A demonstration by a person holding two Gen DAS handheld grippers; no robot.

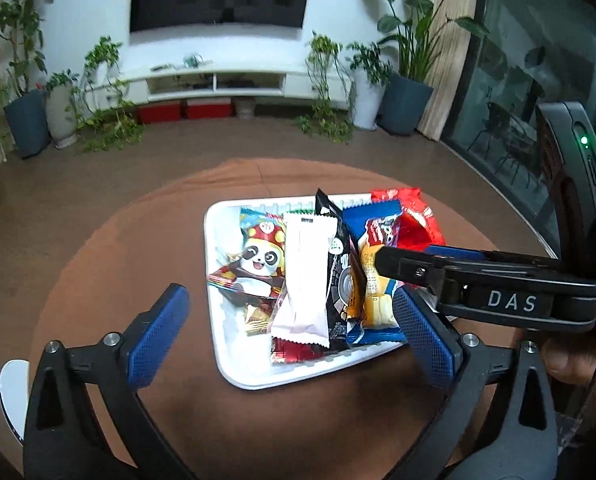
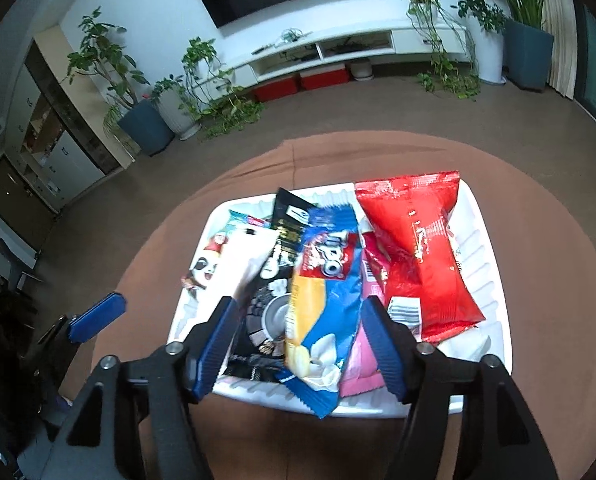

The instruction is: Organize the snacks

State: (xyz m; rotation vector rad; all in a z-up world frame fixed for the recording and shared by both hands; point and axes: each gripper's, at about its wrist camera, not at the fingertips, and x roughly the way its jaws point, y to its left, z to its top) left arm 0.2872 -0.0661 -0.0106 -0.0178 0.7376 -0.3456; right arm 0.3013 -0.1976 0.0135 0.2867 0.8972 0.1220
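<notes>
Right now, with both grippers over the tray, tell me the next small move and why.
Probably lift both clear. The packets, blue one on top, all lie in the white tray. The right hand-held gripper stands open astride them without pressing, the left hand-held gripper is wide open and empty, and nothing loose shows on the table.

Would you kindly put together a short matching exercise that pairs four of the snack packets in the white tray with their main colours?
Things:
1. panda packet
2. plain packet beside the panda packet
3. big packet at the tray's right end
4. Oreo-picture packet

Colours:
A. blue and yellow
B. red
C. white
D. red and gold with a black-and-white face

Pairs: 1-D, 2-C, 3-B, 4-A
</notes>
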